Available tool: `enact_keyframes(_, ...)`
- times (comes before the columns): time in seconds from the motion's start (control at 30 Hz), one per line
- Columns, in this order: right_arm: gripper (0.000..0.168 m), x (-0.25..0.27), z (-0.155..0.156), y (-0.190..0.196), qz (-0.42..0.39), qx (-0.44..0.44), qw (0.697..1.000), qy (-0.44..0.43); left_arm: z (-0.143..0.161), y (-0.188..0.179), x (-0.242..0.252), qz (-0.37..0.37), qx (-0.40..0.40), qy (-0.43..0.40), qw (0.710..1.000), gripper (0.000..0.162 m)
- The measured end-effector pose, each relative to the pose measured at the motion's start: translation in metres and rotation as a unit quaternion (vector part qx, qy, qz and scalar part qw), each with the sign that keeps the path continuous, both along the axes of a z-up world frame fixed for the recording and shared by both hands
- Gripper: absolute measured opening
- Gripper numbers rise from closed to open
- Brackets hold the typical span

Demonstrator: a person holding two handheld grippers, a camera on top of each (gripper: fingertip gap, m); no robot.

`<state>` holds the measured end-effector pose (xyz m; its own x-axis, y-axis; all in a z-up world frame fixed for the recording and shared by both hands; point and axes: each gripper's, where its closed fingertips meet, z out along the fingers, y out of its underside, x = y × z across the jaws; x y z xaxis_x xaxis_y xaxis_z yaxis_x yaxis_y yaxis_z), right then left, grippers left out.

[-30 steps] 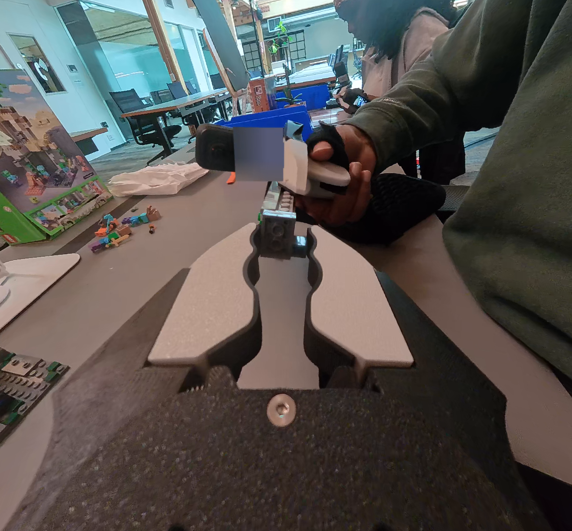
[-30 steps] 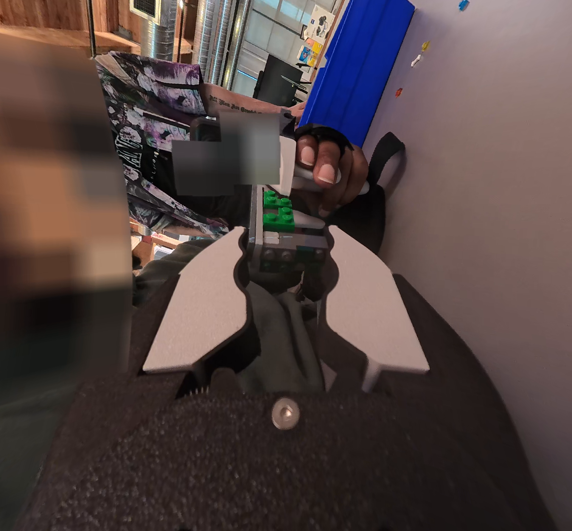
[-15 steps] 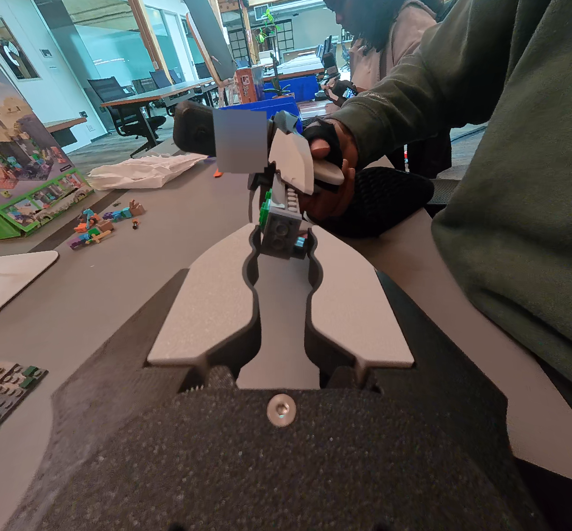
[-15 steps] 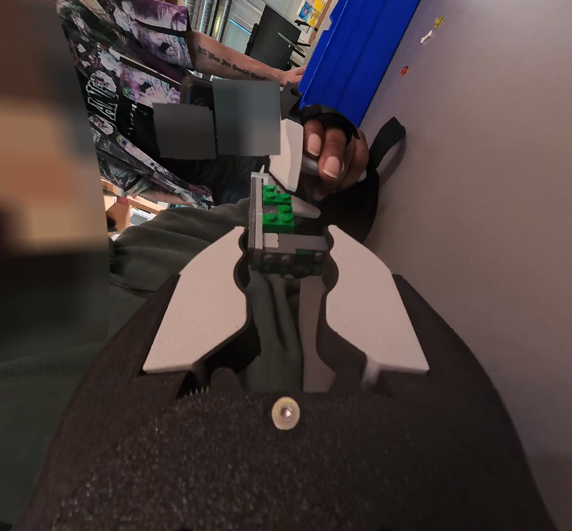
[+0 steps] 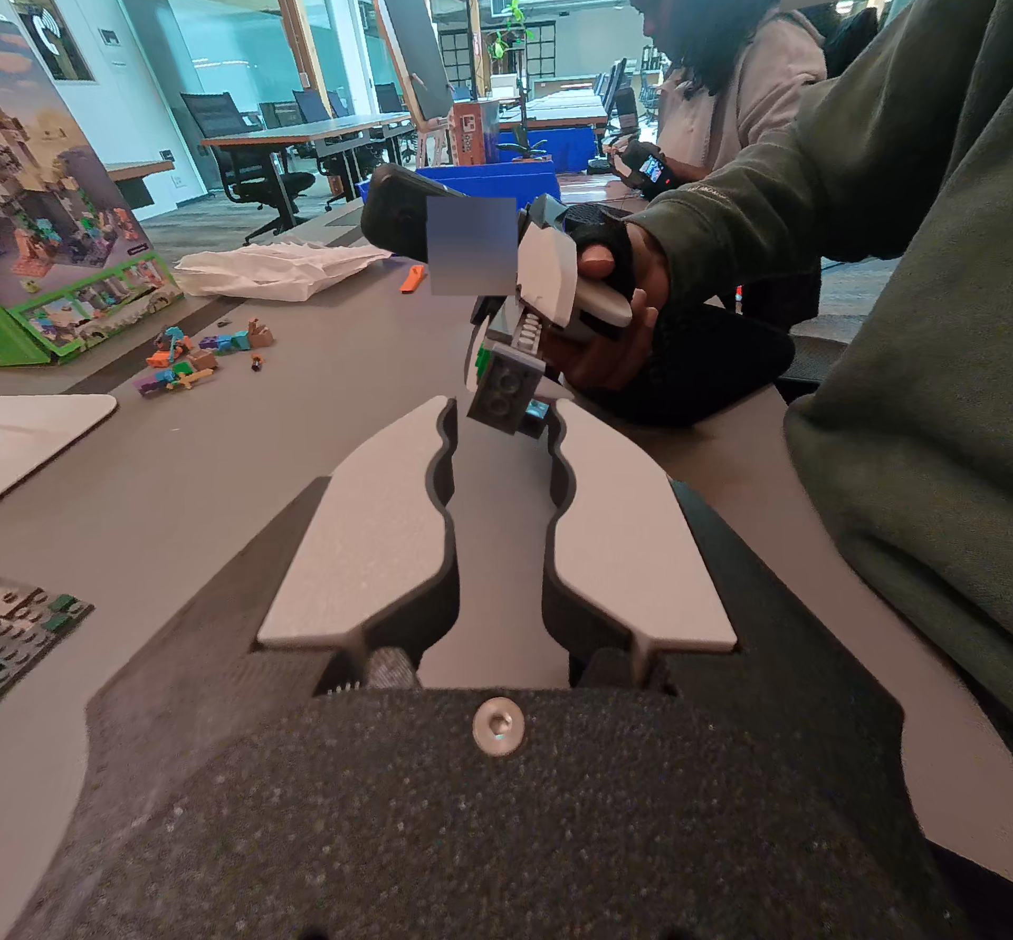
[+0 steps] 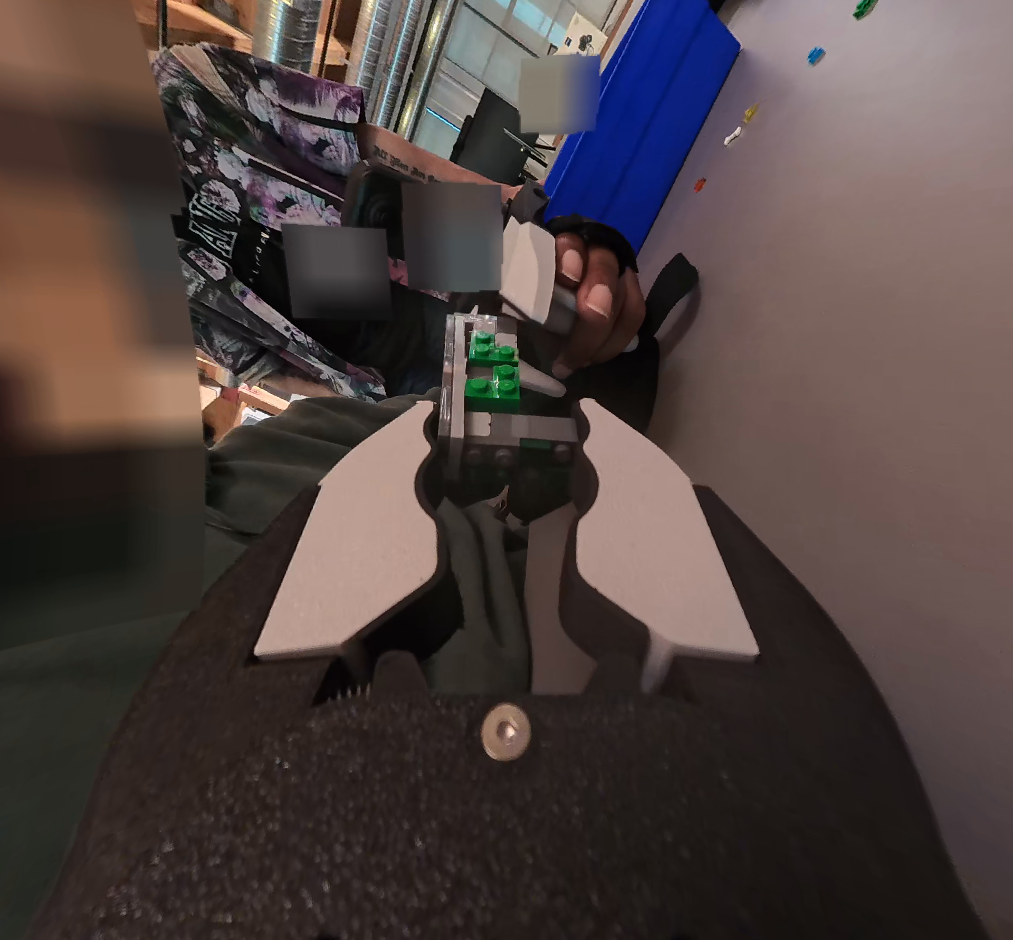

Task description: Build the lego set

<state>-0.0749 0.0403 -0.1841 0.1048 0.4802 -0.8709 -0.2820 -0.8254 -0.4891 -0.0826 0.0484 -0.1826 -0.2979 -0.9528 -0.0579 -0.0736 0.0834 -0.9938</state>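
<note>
A small lego assembly [image 5: 501, 393] of grey plates, with green bricks [image 6: 493, 382] and a clear plate on it, is held in the air above the grey table [image 5: 164, 502]. My right gripper [image 6: 507, 423] is shut on one end of it. Its white finger [image 5: 548, 278] shows farther off in the left wrist view, with a hand behind it. My left gripper [image 5: 501, 412] has its jaws a little apart around the other end. The assembly is tilted there, with a gap to the left fingertip. One left finger [image 6: 540, 383] lies beside the green bricks.
A lego box [image 5: 60, 234] stands at the far left with loose coloured bricks [image 5: 186, 360] before it. A white paper bag [image 5: 279, 267], an orange piece [image 5: 412, 278] and a blue bin [image 5: 493, 185] lie farther back. A studded baseplate [image 5: 33, 623] is at the left edge. A green sleeve [image 5: 904, 311] fills the right. My two grippers' fingertips are within a few centimetres of each other.
The assembly has tilted further and drawn back a little from between my left fingers, which have parted slightly. The right gripper keeps its hold on it.
</note>
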Motion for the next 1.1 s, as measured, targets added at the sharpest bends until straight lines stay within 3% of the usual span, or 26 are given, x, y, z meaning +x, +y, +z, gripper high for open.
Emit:
enact_keyframes(0.27,0.044,-0.0044,-0.0043,-0.0030,0.023,-0.021,0.999,-0.009,-0.0023,-0.0072,0.0019,0.009,0.075,-0.009,0.997,0.028)
enact_keyframes(1.1,0.045,-0.0040,-0.0025,-0.0046,0.031,0.002,0.997,-0.071,0.0017,-0.0078,0.0037,0.019,0.078,-0.013,0.997,0.028)
